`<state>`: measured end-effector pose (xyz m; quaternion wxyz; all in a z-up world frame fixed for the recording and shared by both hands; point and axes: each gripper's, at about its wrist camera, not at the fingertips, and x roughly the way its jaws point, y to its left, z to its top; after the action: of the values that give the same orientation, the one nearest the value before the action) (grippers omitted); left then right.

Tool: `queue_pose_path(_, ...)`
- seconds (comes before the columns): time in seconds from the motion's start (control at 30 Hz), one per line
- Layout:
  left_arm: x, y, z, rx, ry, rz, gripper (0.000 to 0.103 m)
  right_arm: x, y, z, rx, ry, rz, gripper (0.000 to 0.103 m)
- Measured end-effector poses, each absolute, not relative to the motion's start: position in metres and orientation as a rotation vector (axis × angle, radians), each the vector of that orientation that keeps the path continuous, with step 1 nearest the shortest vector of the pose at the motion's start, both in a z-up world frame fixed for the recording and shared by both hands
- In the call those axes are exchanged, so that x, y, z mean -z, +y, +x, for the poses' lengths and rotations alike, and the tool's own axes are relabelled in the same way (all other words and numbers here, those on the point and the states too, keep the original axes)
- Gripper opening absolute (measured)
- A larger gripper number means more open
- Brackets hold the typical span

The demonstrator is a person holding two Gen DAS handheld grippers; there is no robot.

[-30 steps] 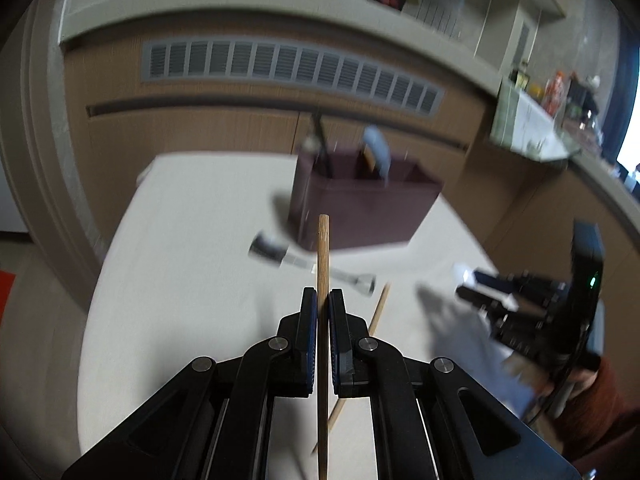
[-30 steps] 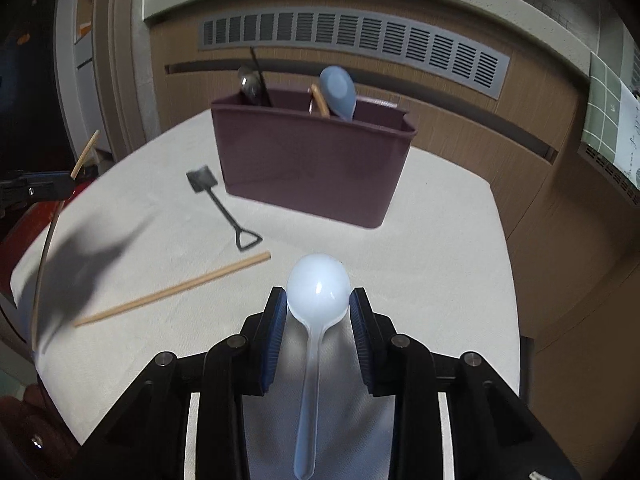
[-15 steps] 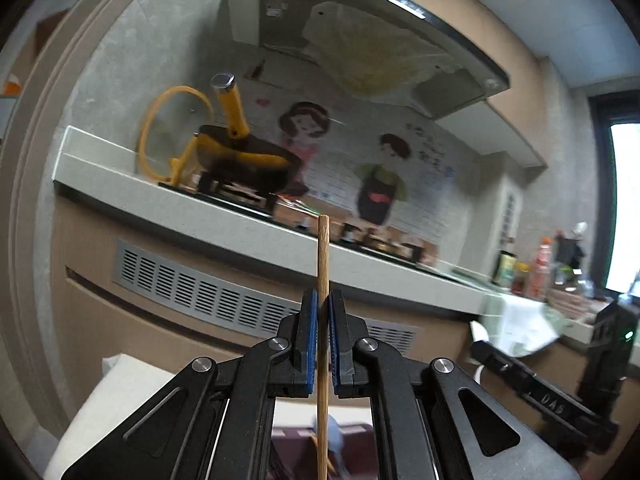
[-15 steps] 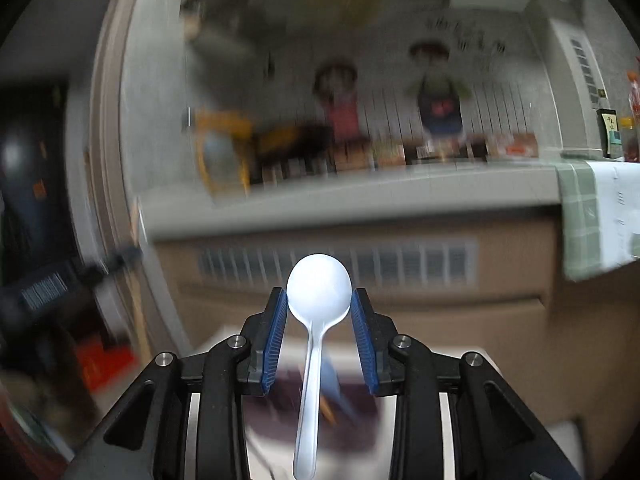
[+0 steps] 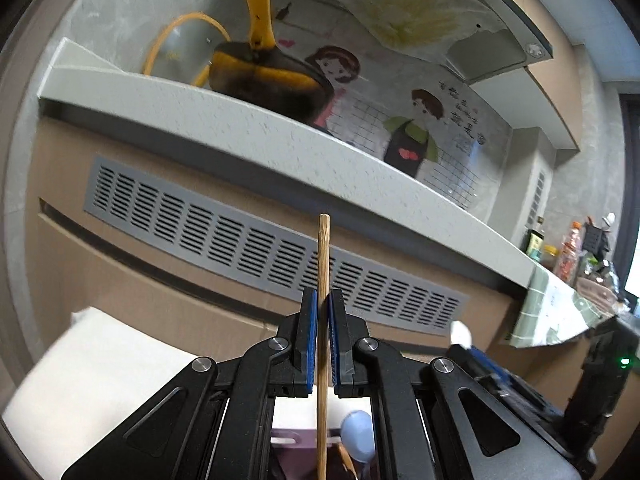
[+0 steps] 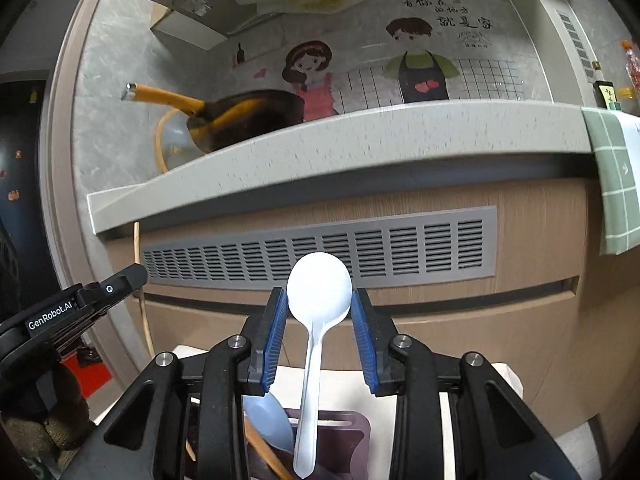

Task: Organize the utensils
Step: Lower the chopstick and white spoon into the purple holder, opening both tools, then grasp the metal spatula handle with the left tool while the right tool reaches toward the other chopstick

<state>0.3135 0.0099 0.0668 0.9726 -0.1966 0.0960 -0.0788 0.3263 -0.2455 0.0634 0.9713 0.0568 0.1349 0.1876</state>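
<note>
The left claw (image 5: pixel 323 344) has a thin wooden chopstick (image 5: pixel 322 320) standing upright between its blue pads, and its jaws are opening slightly. The right claw (image 6: pixel 319 332) grips a white plastic spoon (image 6: pixel 316 328) by its bowl, handle hanging down. Both hover above a dark purple plastic utensil holder (image 6: pixel 352 440) on the white surface (image 5: pixel 100 364), which contains a pale blue spoon (image 6: pixel 268 420).

Both grippers now sit lifted from the table to just above the maroon caddy (image 6: pixel 352 428), chopstick (image 5: pixel 322 320) and white spoon (image 6: pixel 318 320) hanging over it, left gripper (image 5: pixel 323 336) jaws opening slightly.
</note>
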Motion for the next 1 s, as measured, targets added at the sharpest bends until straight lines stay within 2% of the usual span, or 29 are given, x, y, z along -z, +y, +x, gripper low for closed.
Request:
queue_pose_path(0.03,-0.063,0.008,0.315,0.189,0.214,-0.388,0.009,-0.059,-0.242,0.328,-0.374,0.290,0.086,0.032)
queue_pose_path(0.13,-0.055,0.009,0.309,0.245,0.280,-0.325,0.030,-0.044,-0.237,0.332,-0.438,0.417,0.048,0.033)
queue_pose_path(0.2,-0.054,0.018,0.298,0.246,0.296,-0.305,0.034,-0.037,-0.240,0.328,-0.466,0.452,0.042,0.032)
queue_pose_path(0.37,-0.041,0.065,0.269,0.134,0.352,-0.343,0.035,-0.039,-0.248,0.291,-0.362,0.426,-0.042,0.032)
queue_pose_path(0.47,-0.011,0.092,0.262,0.098,0.467,-0.397,0.035,-0.036,-0.251,0.267,-0.362,0.463,-0.091,0.032)
queue_pose_path(0.6,0.049,0.106,0.275,0.077,0.724,-0.411,0.035,-0.021,-0.253,0.233,-0.396,0.546,-0.103,0.032)
queue_pose_path(0.7,0.076,0.107,0.285,0.133,0.800,-0.475,0.035,0.002,-0.251,0.211,-0.422,0.643,-0.109,0.032)
queue_pose_path(0.83,0.074,0.105,0.280,0.124,0.806,-0.526,0.035,0.029,-0.251,0.189,-0.475,0.748,-0.108,0.033)
queue_pose_path(1.0,0.057,0.082,0.242,0.157,0.785,-0.409,0.035,0.050,-0.227,0.182,-0.614,0.846,-0.158,0.034)
